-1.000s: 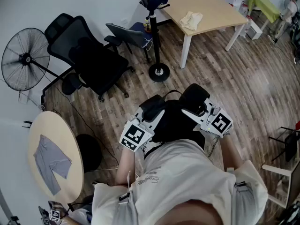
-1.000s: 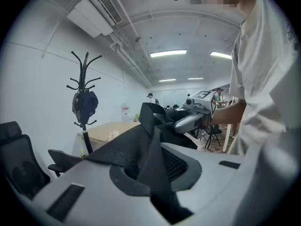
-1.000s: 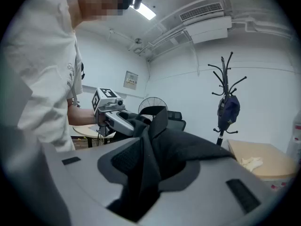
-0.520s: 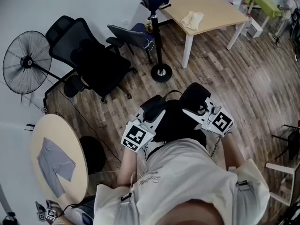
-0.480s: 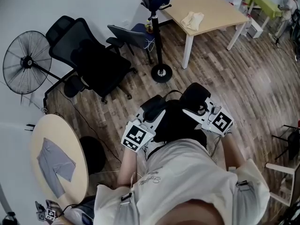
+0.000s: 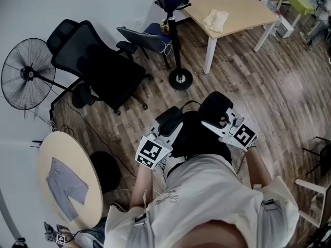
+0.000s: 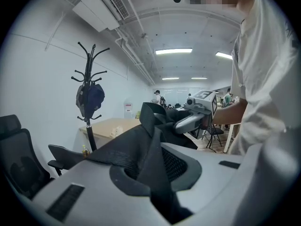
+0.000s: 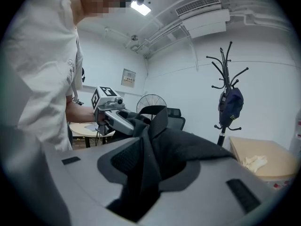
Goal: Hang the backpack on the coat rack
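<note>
I hold a black backpack in front of the person's chest, between both grippers. My left gripper is shut on its fabric and strap from the left. From the right, my right gripper is shut on a fold of the same backpack. The black coat rack stands ahead on a round base. It also shows in the left gripper view and the right gripper view. A dark blue bag hangs on its lower hooks.
A black office chair and a floor fan stand at the left. A second chair is beside the rack. A wooden table with a cloth is at the back right. A round table is at the near left.
Both grippers keep the same hold on the backpack. The room has slid a little in the head view: the round table sits lower and the rack's base a bit further right.
</note>
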`<state>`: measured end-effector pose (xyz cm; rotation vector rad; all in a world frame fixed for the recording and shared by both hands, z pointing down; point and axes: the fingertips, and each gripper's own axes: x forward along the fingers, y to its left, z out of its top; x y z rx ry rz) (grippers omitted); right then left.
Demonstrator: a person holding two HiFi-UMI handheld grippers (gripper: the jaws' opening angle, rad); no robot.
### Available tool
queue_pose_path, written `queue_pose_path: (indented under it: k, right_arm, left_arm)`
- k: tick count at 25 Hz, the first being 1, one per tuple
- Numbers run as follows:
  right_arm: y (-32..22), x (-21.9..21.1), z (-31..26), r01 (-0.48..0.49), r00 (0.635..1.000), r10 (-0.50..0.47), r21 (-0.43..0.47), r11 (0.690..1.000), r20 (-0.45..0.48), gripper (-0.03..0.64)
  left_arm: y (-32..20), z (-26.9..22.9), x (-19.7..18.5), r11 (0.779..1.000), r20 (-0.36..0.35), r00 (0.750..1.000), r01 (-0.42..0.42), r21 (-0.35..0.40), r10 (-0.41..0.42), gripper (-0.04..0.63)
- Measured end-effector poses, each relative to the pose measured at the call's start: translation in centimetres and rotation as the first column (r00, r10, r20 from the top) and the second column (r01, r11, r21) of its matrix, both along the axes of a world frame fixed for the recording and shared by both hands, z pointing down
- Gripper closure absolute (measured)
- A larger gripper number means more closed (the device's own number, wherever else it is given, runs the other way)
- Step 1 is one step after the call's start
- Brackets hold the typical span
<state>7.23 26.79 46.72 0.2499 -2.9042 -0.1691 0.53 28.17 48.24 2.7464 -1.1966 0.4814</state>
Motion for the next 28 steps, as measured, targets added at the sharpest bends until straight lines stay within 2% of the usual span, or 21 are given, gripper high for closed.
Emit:
queue_pose_path:
  k: [9, 17, 21, 28]
  right_arm:
    - [-8.9, -0.9, 0.8, 0.012, 1.0, -0.012, 0.005, 1.0, -0.008, 0.499]
    - [-18.4, -2.6, -0.1, 0.04, 0.999, -0.04, 0.033, 0.999, 0.017, 0.499]
    - [-22.7, -4.3, 0.1, 0.041, 0.999, -0.042, 0.064, 0.997, 0.001, 0.5]
    - [-30.3, -7.9, 0.2, -0.016, 1.0, 0.017, 0.057, 0.998, -0.025, 0.5]
  left_arm:
    - [-9.1, 0.5, -1.2, 0.999, 0.014, 1.0, 0.005, -0.054, -0.005, 0.54]
    - [-18.7, -0.3, -2.8, 1.0, 0.049, 0.999, 0.008, -0.012, -0.007, 0.54]
    - [-22.9, -0.1, -4.6, 1.0, 0.053, 0.998, 0.024, -0.004, -0.024, 0.54]
    - [-30.6, 0.1, -8.1, 1.0, 0.054, 0.998, -0.01, 0.005, 0.01, 0.54]
